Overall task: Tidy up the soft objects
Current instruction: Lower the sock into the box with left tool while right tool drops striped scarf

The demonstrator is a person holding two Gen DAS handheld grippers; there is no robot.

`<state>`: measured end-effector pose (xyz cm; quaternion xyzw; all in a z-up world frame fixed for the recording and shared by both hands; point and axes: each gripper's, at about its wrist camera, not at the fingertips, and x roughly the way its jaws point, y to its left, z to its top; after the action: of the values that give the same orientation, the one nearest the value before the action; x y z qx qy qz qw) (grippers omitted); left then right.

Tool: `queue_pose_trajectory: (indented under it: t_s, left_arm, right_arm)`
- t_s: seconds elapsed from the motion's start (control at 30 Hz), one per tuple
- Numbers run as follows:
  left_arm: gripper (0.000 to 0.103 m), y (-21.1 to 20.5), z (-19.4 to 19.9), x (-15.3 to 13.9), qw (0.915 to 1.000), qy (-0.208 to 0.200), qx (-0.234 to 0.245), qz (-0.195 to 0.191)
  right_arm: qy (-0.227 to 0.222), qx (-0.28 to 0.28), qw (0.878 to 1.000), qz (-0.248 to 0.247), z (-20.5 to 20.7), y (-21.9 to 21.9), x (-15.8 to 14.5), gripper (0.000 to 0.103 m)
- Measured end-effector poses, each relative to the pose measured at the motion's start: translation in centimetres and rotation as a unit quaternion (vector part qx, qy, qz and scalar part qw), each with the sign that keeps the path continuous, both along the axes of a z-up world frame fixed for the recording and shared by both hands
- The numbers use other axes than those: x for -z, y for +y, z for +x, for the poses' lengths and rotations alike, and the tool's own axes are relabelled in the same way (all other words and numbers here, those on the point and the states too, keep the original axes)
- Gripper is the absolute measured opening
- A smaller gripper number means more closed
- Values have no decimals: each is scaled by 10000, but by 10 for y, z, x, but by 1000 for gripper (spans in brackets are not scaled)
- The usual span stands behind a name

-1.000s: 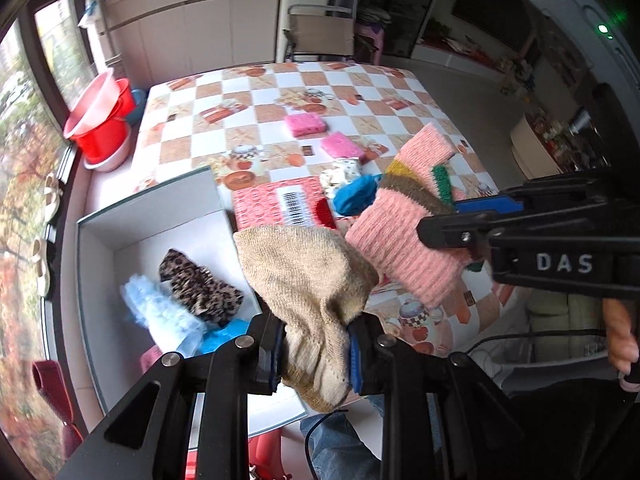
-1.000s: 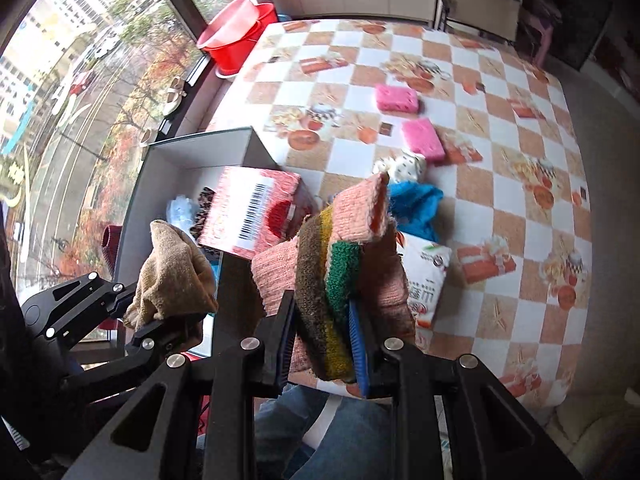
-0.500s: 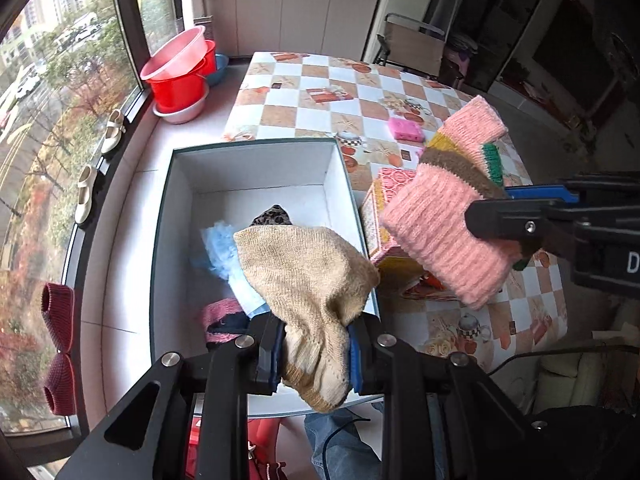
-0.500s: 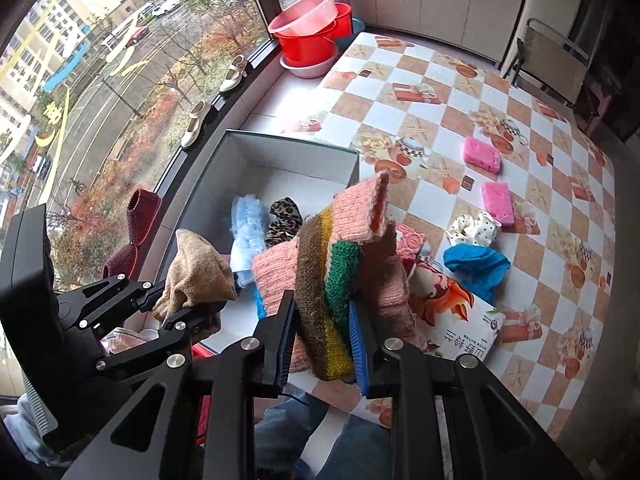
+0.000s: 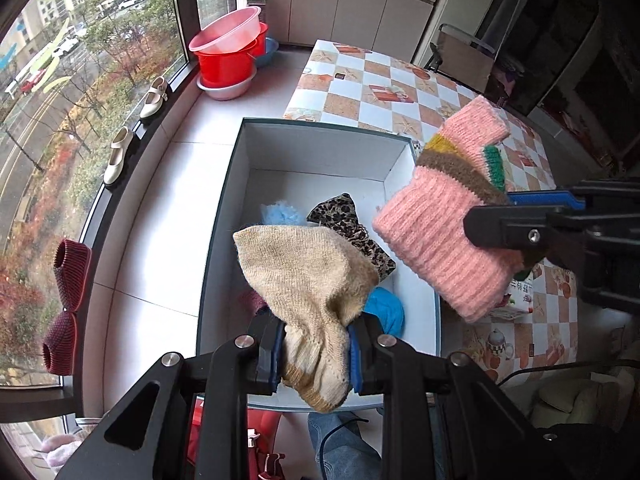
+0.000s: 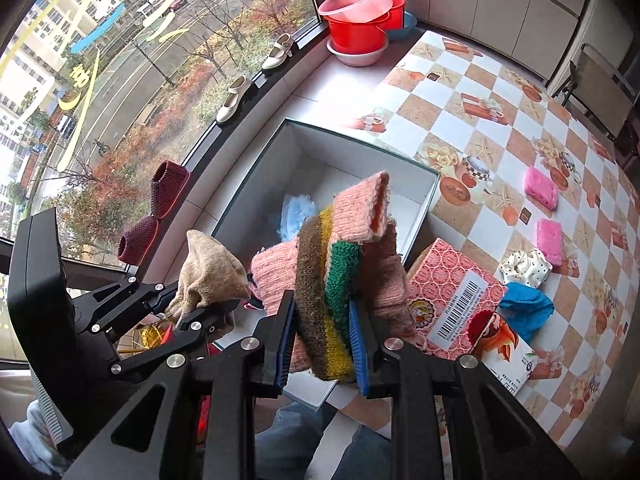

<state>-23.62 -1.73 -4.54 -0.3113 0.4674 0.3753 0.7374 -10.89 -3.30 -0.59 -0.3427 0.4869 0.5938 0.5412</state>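
Note:
My left gripper (image 5: 316, 352) is shut on a beige knitted sock (image 5: 308, 280) and holds it above the near end of a white open box (image 5: 320, 152). My right gripper (image 6: 322, 348) is shut on a pink knitted sock with brown, yellow and green stripes (image 6: 352, 240), held over the box's right wall (image 6: 420, 208). That striped sock also shows in the left wrist view (image 5: 440, 224), and the beige sock in the right wrist view (image 6: 208, 272). In the box lie a leopard-print piece (image 5: 348, 220), a light blue fluffy piece (image 5: 280, 214) and a bright blue one (image 5: 384, 308).
On the checkered table (image 6: 520, 128) lie two pink sponges (image 6: 541, 189), a dotted scrunchie (image 6: 524, 268), a blue cloth (image 6: 524, 308), a red patterned packet (image 6: 452, 288) and a printed packet (image 6: 508, 356). Red basins (image 5: 228, 60), shoes (image 5: 154, 98) and maroon slippers (image 5: 66, 292) line the window sill.
Both grippers have swung left from over the table to over the box, each still holding its sock. The box now lies centred under the left gripper.

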Motion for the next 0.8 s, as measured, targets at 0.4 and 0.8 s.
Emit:
queue_pose_trajectory:
  t_s: [0.4, 0.8]
  left_arm:
    - [27, 6, 0, 13, 9997, 84, -113, -180]
    - [27, 8, 2, 26, 9992, 244, -99, -294]
  right_arm:
    - [18, 15, 9998, -186, 2, 13, 13, 26]
    - [40, -14, 9995, -328, -4, 18, 25, 26]
